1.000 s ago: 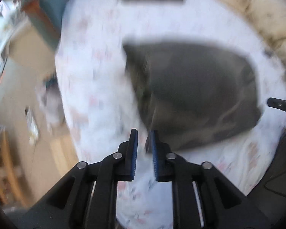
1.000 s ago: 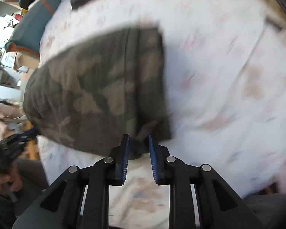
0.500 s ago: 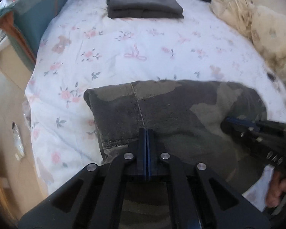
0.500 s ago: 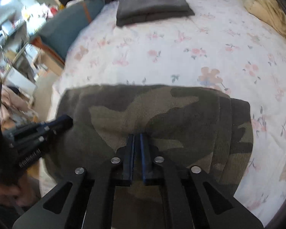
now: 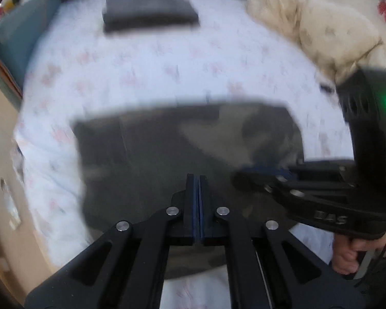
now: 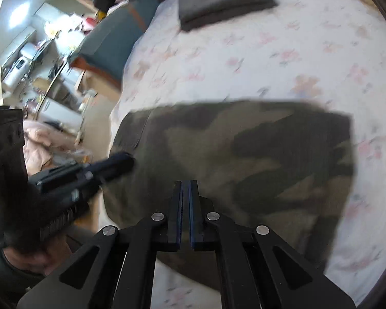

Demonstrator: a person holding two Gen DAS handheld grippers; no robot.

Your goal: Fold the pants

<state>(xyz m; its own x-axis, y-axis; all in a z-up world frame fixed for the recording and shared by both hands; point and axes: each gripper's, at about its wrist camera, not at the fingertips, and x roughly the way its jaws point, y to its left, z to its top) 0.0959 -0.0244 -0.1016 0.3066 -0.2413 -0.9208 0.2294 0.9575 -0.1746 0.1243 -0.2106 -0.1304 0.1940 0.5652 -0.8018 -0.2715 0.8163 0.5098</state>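
The camouflage pants (image 5: 167, 149) lie folded in a flat rectangle on the floral bedsheet (image 5: 141, 72); they also show in the right wrist view (image 6: 244, 154). My left gripper (image 5: 198, 177) is shut with nothing between its pads, over the near edge of the pants. My right gripper (image 6: 185, 184) is shut, a thin gap between its pads, empty, above the pants' near edge. Each gripper shows in the other's view: the right one (image 5: 247, 177) and the left one (image 6: 123, 159).
A folded dark grey garment (image 5: 149, 13) lies at the far end of the bed, also in the right wrist view (image 6: 224, 0). A cream blanket (image 5: 308, 31) is bunched at the far right. A teal cushion (image 6: 115, 43) and cluttered furniture stand off the bed's left side.
Both grippers went from open at the pants' edge to shut. Since half a second ago both have pulled back slightly and the views have blurred; the pants lie flat.
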